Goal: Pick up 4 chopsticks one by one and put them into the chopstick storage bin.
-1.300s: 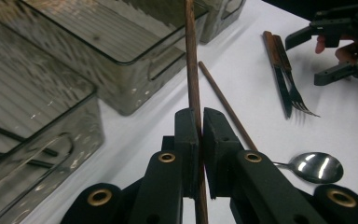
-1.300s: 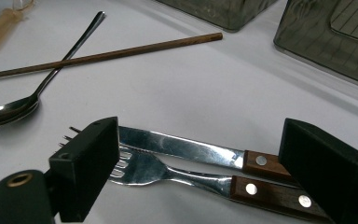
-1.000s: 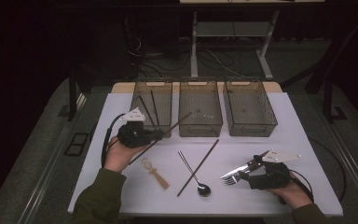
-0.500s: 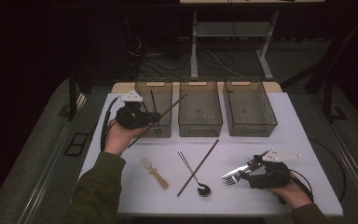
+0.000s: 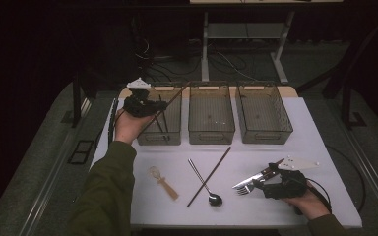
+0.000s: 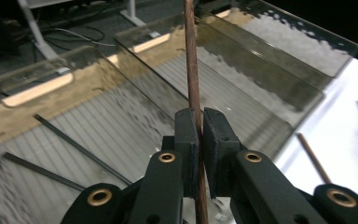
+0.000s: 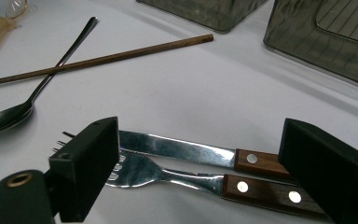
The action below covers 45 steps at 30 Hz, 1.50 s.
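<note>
Room is dark, light falls mostly on the white table. Grey floor around it, with a ridged strip along the left side. Behind the table: a white desk frame with two legs, cables tangled on the floor beneath. Back wall lost in shadow.

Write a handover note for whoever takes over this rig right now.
Left gripper: shut on a brown wooden chopstick, held above the left clear plastic bin, which already holds thin black sticks.
Right gripper: open, jaws either side of the wood-handled knife and wood-handled fork, both lying on the white table.
Done: black sticks binned.
Left: drop the chopstick; the second brown chopstick, steel spoon, small wooden scoop, knife and fork remain on the table.
</note>
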Each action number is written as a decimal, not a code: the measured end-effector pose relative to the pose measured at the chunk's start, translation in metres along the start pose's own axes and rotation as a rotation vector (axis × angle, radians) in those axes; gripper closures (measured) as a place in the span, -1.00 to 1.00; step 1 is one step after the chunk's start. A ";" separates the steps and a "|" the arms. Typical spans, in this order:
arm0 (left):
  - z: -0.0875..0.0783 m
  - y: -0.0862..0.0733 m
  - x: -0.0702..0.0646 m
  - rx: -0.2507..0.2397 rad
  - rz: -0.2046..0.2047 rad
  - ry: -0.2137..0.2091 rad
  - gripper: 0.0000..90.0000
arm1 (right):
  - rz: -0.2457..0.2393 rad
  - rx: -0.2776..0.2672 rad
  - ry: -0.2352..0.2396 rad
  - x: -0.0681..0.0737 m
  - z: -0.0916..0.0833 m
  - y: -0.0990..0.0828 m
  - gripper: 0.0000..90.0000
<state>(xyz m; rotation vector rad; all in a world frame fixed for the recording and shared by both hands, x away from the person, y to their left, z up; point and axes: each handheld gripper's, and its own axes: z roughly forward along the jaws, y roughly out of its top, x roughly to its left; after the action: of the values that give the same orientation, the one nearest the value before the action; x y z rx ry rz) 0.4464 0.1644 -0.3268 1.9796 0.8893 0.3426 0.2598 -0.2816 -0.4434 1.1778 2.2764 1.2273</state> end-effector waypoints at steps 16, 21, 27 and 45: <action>0.033 -0.011 0.035 0.020 -0.014 0.132 0.88 | 0.014 -0.009 0.016 0.000 -0.001 0.001 -0.73; 0.038 -0.014 0.042 0.019 -0.036 0.131 0.88 | 0.016 -0.009 0.017 0.000 -0.001 0.000 -0.73; 0.045 -0.021 0.045 0.052 -0.055 0.150 0.87 | 0.013 -0.008 0.014 -0.001 -0.001 0.000 -0.73; 0.011 -0.014 0.016 -0.001 -0.017 0.099 0.03 | 0.010 -0.001 0.008 0.000 0.001 0.000 -0.73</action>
<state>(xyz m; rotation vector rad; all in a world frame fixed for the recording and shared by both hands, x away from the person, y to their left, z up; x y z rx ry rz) 0.4571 0.1728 -0.3461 1.9667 0.9674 0.4341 0.2602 -0.2809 -0.4435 1.1873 2.2779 1.2382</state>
